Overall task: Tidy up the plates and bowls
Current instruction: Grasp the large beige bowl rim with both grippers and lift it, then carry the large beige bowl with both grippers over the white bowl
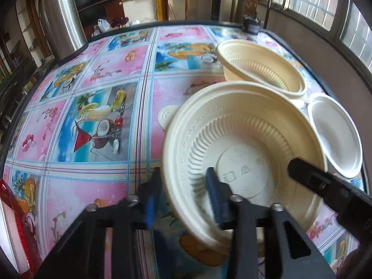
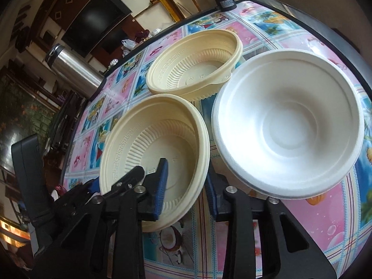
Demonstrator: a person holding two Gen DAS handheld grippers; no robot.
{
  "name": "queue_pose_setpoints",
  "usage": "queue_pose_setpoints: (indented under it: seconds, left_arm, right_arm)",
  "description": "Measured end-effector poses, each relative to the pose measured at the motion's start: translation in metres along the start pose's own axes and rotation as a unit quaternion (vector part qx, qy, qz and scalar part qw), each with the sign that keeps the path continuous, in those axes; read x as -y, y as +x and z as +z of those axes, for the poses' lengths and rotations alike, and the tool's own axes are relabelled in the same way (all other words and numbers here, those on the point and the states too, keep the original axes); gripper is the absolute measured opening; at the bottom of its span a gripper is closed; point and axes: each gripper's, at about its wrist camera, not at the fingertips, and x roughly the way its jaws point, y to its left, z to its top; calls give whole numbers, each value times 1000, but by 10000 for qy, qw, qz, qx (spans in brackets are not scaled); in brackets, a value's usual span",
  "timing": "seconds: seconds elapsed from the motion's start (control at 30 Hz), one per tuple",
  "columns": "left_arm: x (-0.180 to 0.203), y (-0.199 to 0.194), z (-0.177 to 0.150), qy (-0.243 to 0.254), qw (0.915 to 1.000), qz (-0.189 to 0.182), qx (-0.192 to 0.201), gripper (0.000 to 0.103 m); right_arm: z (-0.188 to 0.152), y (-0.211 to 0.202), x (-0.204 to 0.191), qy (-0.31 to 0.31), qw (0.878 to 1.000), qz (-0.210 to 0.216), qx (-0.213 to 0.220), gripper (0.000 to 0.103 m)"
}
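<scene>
Both grippers grip the near cream bowl (image 1: 244, 144) on the surface (image 1: 104, 93): left gripper (image 1: 183, 195) and right gripper (image 2: 186, 190) each pinch its rim. Lift evenly, nesting it in the far cream bowl (image 2: 195, 67).

Nothing here reads clearly. The near cream bowl (image 1: 244, 144), its rim between the left gripper's fingers (image 1: 150, 200), carries raised lettering along its inner rim band and small embossed symbols and characters on its flat base just ahead of the inner fingertip, all too faint and blurred to make out. The far cream bowl (image 1: 260, 67), well beyond the fingers, has a similar embossed strip under its rim, equally illegible. From the right wrist camera those bands look like a key-fret pattern.
</scene>
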Motion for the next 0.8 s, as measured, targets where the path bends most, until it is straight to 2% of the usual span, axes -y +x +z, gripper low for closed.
queue_pose_setpoints:
  seconds: [0.03, 0.43, 0.8]
  left_arm:
    - [1, -1, 0, 35, 10000, 30, 8, 25]
    - [-22, -33, -14, -144, 9991, 190, 358, 23]
    - [-68, -73, -35, -487, 9959, 434, 627, 23]
  right_arm:
    - [-1, 1, -2, -58, 10000, -18, -19, 27]
    - [-22, -9, -38, -628, 9979, -126, 52, 26]
    - [-43, -22, -92, -1084, 9940, 110, 101, 27]
